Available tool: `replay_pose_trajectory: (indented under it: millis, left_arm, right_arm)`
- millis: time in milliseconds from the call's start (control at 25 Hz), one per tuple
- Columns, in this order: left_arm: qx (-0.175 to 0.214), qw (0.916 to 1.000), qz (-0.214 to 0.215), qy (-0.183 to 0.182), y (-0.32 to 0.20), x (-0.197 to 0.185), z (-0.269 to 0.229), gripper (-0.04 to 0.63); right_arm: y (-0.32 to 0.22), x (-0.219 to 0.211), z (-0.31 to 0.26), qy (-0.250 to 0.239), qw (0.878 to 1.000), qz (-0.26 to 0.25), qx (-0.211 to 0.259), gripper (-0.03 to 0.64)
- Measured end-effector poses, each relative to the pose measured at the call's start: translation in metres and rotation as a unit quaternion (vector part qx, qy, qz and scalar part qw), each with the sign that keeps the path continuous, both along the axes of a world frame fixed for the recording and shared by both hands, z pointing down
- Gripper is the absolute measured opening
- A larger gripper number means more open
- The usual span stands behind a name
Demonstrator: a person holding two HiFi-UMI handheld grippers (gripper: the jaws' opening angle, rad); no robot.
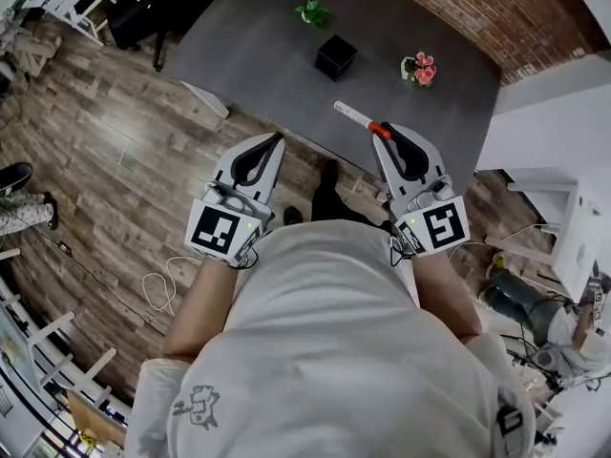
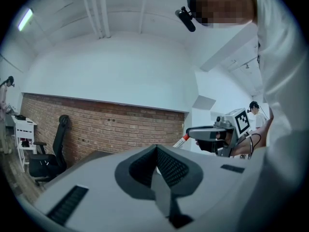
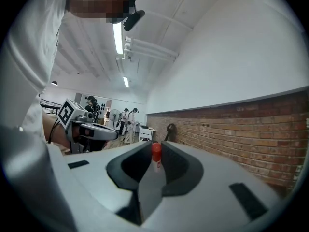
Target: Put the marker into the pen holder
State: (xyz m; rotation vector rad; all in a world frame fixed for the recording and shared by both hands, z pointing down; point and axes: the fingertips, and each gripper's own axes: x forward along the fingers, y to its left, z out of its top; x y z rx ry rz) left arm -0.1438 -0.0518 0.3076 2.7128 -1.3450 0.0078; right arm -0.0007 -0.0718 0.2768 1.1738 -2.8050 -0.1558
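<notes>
Marker (image 1: 359, 117) in right gripper (image 1: 384, 134), pen holder (image 1: 335, 56) between plant (image 1: 311, 11), flowers (image 1: 419, 68)

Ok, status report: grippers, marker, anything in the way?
Left gripper jaws shut, empty. Right gripper shut on marker, red cap between jaws. Pen holder ahead, nothing between; pink flowers stand beside it, apart.

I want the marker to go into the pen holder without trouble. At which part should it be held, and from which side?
Probably at the red-capped end, from the sides, as the right tool does now: pads across the thin round body. The long white barrel of the marker then sticks out free past the jaws, to go into the pen holder first.
</notes>
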Motion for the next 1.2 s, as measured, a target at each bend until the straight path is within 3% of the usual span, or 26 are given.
replay_pose_trajectory:
  millis: [400,1200]
  left_arm:
    - [-0.021,0.9994,-0.028,0.0,-0.051,-0.01,0.012,0.011]
    - [-0.095,0.995,-0.03,-0.01,-0.173,0.032,0.072,0.011]
  right_arm:
    - [-0.063,-0.009,0.014,-0.008,1.0,-0.024,-0.017,0.067]
    - [-0.209,0.025,0.084,0.023,0.996,-0.034,-0.078,0.067]
